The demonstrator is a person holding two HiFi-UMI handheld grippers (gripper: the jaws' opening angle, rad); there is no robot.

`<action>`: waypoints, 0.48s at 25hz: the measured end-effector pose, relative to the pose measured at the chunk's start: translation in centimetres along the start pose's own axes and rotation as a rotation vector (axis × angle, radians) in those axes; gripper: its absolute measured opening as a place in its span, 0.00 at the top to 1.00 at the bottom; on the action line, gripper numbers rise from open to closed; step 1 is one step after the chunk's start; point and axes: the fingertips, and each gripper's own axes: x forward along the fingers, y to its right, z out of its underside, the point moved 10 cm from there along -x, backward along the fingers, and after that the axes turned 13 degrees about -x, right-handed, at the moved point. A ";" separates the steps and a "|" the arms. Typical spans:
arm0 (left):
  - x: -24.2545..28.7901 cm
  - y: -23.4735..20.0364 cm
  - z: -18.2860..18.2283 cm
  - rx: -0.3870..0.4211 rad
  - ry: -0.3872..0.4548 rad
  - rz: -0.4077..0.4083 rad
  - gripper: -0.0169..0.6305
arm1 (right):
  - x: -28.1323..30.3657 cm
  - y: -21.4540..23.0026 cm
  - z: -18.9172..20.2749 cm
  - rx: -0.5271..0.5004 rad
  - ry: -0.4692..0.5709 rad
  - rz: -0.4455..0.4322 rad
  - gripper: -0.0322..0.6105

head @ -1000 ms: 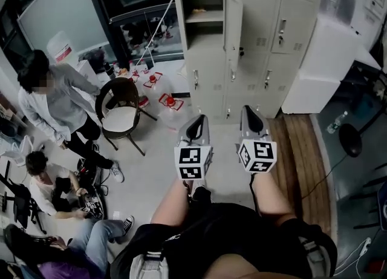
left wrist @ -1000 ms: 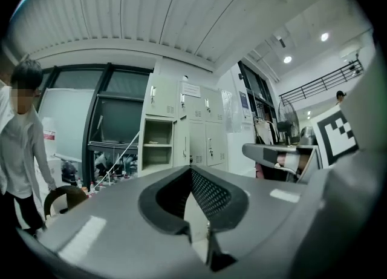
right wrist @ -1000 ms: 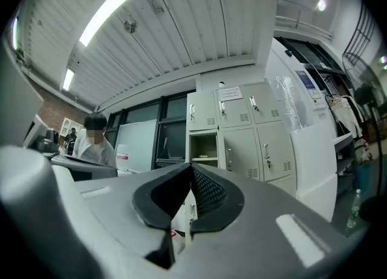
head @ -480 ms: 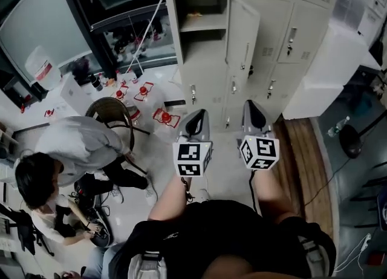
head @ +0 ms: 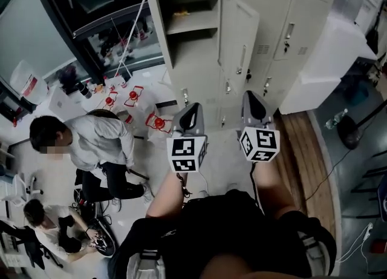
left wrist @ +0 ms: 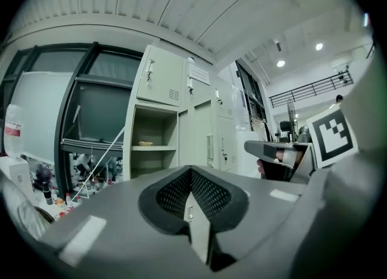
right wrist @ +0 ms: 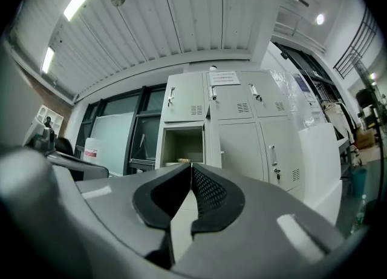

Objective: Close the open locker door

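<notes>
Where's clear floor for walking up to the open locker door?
Pale floor straight ahead, up to the lockers below the open door, is bare; the wooden strip beside the white cabinet looks bare too. Left is crowded: red-capped jugs, person.

I am holding my left gripper (head: 191,109) and right gripper (head: 254,97) out ahead, side by side, pointing roughly level, each with its jaws pressed together.

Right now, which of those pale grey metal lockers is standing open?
The compartment in the leftmost column, just below the shut top one: its pale door is swung outward, baring a shelf inside. Every other door in view sits shut.
</notes>
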 end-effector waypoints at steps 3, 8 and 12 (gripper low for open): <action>0.9 0.5 0.2 0.002 -0.001 -0.013 0.97 | 1.1 1.2 0.5 0.025 0.014 -0.028 0.91; 2.5 1.5 0.1 0.014 0.004 -0.032 0.97 | 4.3 3.8 1.1 0.025 0.001 -0.072 0.76; 3.0 1.6 0.2 0.019 -0.001 -0.064 0.97 | 7.0 5.3 1.5 0.011 -0.021 -0.100 0.74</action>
